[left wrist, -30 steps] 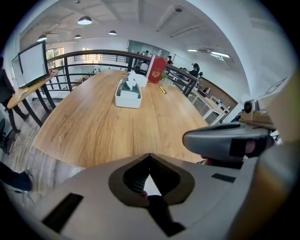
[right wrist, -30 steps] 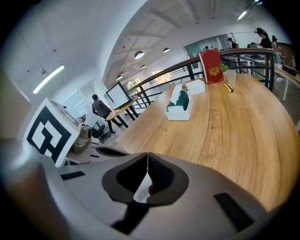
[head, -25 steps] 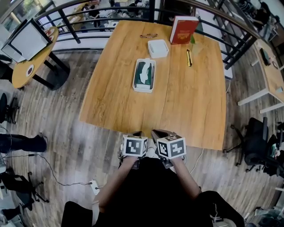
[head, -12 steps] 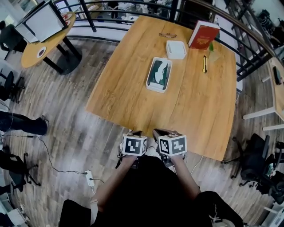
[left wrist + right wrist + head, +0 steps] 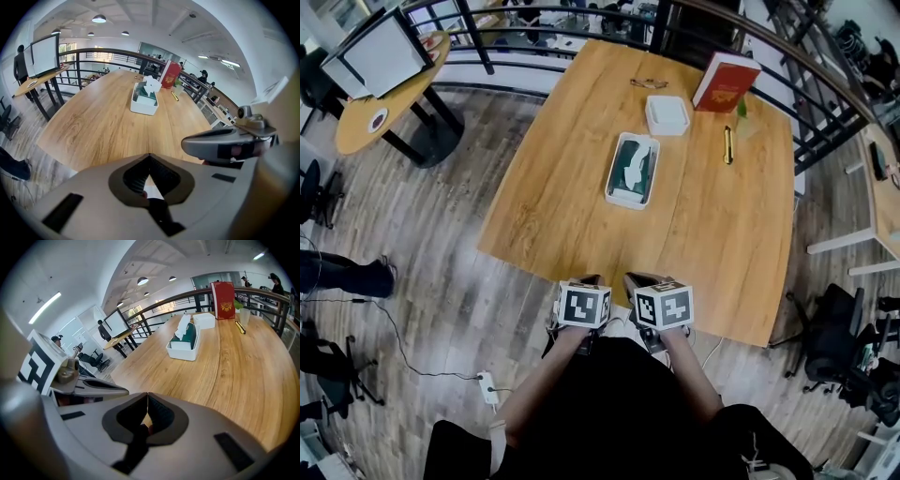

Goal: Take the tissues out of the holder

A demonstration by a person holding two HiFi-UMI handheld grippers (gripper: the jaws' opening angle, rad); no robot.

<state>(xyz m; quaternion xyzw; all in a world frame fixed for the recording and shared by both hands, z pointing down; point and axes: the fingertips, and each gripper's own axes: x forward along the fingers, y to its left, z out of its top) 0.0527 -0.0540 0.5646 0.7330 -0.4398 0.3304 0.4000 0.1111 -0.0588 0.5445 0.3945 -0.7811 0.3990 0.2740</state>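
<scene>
Tissue holder (image 5: 628, 200) sits on the wooden table (image 5: 562, 206), black railing (image 5: 475, 37) beyond it.

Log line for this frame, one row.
phase: pre-reach | left tool: shut, empty | right tool: shut, empty | tissues: in holder on table, untouched

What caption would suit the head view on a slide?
Left tongs and right tongs, both shut and empty, held before the wooden table; the tissue holder sits untouched mid-table.
</scene>
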